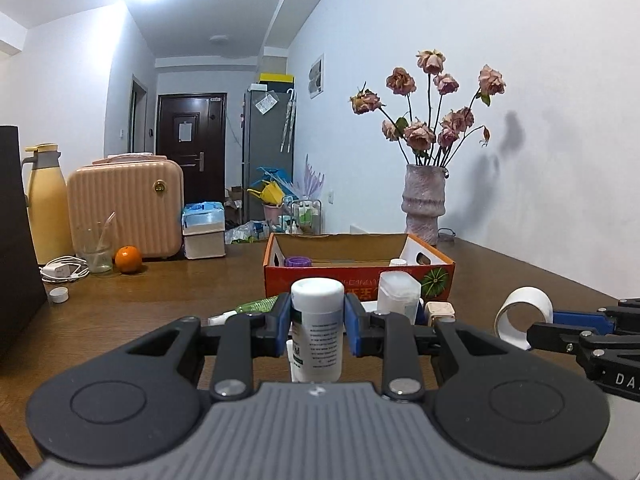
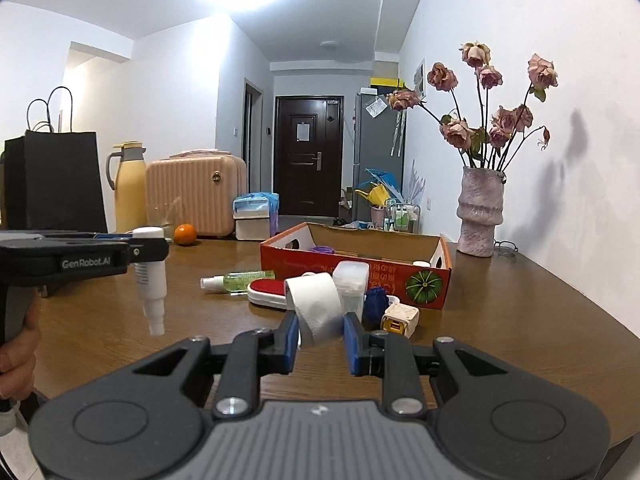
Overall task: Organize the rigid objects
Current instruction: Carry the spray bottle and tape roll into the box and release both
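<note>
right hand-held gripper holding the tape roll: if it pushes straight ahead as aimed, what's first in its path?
Likely the clear plastic container just beyond the white tape roll held in the right hand-held gripper, with the orange cardboard box right behind it. Depth is uncertain; if held high enough, it might pass over the container.
</note>
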Demonstrator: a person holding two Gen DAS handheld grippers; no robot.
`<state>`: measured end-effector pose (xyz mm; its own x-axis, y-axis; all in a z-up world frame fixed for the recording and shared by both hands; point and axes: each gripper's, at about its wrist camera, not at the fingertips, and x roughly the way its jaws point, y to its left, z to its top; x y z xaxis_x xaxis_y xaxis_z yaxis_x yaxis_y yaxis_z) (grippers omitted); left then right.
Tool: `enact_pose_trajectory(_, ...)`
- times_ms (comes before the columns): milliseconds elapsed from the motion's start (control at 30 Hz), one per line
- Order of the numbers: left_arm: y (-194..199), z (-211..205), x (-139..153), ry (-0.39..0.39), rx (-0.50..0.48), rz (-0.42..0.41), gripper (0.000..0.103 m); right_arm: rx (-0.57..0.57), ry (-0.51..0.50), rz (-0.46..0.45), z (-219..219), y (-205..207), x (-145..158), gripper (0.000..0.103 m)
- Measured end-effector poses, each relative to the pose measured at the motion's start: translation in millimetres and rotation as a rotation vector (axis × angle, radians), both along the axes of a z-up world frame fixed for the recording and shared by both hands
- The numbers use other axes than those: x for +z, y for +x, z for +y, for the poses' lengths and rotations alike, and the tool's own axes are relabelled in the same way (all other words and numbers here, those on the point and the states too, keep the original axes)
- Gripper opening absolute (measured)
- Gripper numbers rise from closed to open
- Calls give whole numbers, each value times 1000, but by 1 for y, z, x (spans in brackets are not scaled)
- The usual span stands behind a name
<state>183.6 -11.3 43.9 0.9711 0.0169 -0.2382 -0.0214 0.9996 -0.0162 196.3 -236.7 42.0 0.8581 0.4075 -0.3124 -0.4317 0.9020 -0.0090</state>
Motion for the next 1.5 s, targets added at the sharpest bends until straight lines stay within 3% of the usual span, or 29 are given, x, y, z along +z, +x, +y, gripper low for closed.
enact_pose_trajectory(133, 7, 1, 7, 7, -17, -19, 28, 5, 10, -11, -2, 0, 4, 23)
enact_pose_trajectory(367, 61, 4, 21, 32, -36, -39, 28, -13, 21, -12, -8, 41, 10, 23)
enact_pose_trajectory(467, 94, 3, 27, 38, -63, -35, 28, -22, 26, -6, -12, 73, 12, 23)
enact_pose_trajectory(733, 209, 1, 36, 169, -78, -34, 28, 13, -12, -11, -6, 182, 19, 23)
enact_pose_trajectory(967, 323, 4, 31, 184, -120, 90, 28, 48, -22, 41, 10, 297, 19, 23)
enact_pose_trajectory(1133, 399, -14, 12, 355, -154, 169, 28, 38, -99, 105, 31, 380, 12, 23)
enact_pose_trajectory(1300, 463, -29, -25, 508, -194, 255, 28, 47, -186, 199, 55, 451, -3, 23)
enact_pose_trajectory(1400, 492, -29, -44, 485, -250, 328, 30, 34, -191, 277, 61, 486, -18, 25)
enact_pose_trajectory(1500, 509, -27, -55, 430, -317, 388, 30, 34, -149, 383, 62, 516, -33, 38)
